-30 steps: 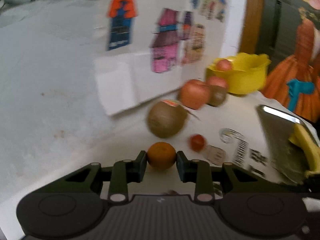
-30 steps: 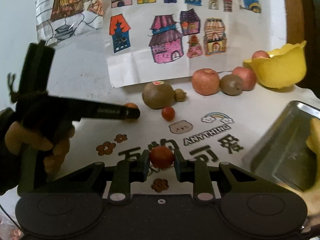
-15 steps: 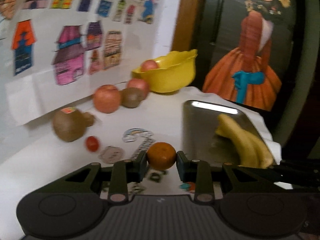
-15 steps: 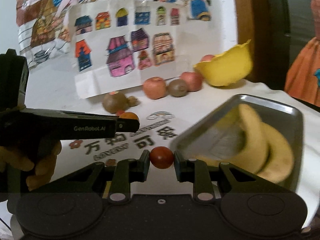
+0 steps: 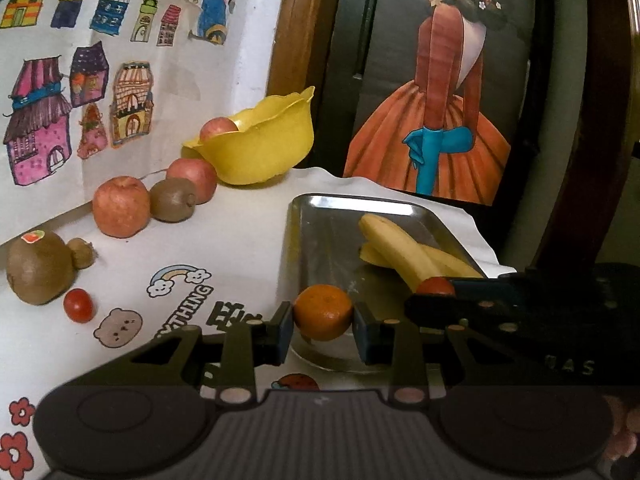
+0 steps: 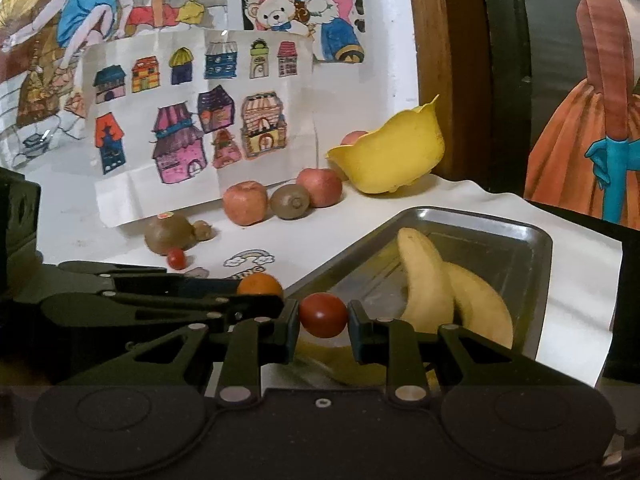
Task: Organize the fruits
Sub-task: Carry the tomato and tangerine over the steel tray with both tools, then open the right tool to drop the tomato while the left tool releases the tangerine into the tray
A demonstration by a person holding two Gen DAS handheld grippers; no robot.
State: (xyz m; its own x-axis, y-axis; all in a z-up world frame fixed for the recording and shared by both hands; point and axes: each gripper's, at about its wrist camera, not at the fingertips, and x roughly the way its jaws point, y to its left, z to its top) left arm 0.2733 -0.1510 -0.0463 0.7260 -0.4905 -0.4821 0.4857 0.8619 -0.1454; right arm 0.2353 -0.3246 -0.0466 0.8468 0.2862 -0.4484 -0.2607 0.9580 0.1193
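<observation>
The left hand-held gripper [image 5: 323,317] grips a small orange [image 5: 323,312]; the right hand-held gripper [image 6: 323,317] clamps a cherry tomato [image 6: 323,315]. Both hover at the metal tray's [image 6: 536,240] near edge. Next, likely lowering and releasing beside the bananas [image 6: 428,280].

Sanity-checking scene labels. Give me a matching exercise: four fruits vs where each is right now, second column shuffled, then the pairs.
Things:
1. orange
2. cherry tomato
3. bananas
4. small apple

Places:
A. in the yellow bowl
B. between the fingers of the right gripper
C. lying in the metal tray
D. between the fingers of the left gripper

Pairs: 1-D, 2-B, 3-C, 4-A
</observation>
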